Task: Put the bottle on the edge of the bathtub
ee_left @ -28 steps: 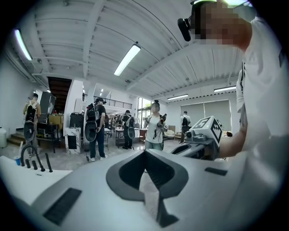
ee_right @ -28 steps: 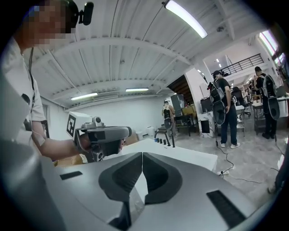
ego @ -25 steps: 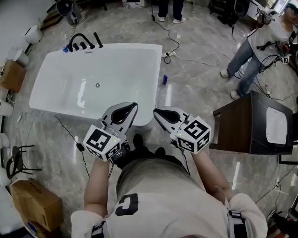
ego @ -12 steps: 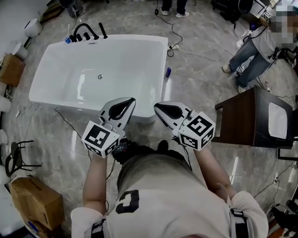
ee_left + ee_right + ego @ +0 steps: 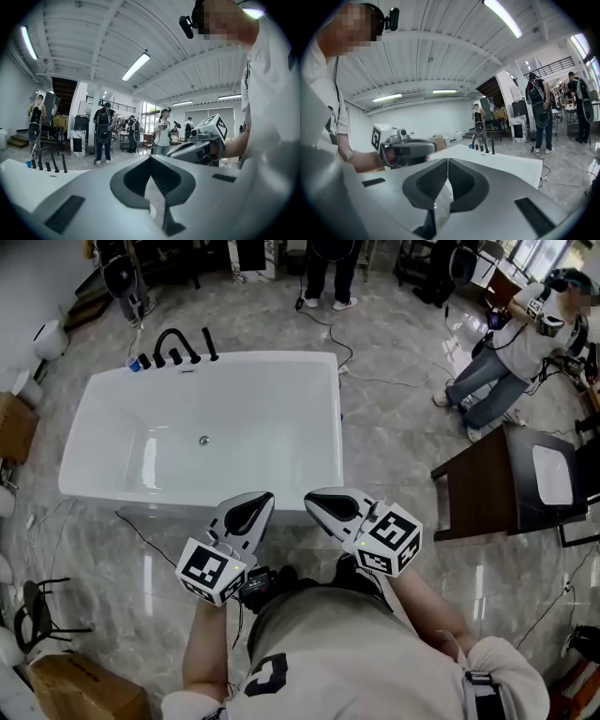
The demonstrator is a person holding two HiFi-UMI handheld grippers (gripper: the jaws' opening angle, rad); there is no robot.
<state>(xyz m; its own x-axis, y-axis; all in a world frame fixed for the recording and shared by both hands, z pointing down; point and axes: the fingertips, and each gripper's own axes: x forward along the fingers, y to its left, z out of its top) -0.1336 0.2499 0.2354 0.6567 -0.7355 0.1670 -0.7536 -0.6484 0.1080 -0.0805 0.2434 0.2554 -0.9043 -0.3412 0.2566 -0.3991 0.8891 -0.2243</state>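
The white bathtub point(image 5: 112, 465) fills the upper left of the head view, with black faucets point(image 5: 176, 341) at its far end. Both grippers are held side by side just short of its near rim. My left gripper point(image 5: 263, 499) is shut with nothing in it, and the left gripper view shows its jaws point(image 5: 150, 159) meeting. My right gripper point(image 5: 311, 499) is also shut and empty, its jaws point(image 5: 447, 161) pressed together. I cannot make out the bottle in any view.
A dark wooden table point(image 5: 478, 488) stands to the right, and a person in jeans point(image 5: 497, 371) is beyond it. Cables point(image 5: 375, 381) trail over the marble floor. A cardboard box point(image 5: 89, 695) sits at the lower left. A small blue cup point(image 5: 134, 364) stands beside the faucets.
The view has shifted, so the tub sits lower and nearer in the frame. Both grippers stay shut, side by side. The small blue bottle on the floor right of the tub no longer shows.
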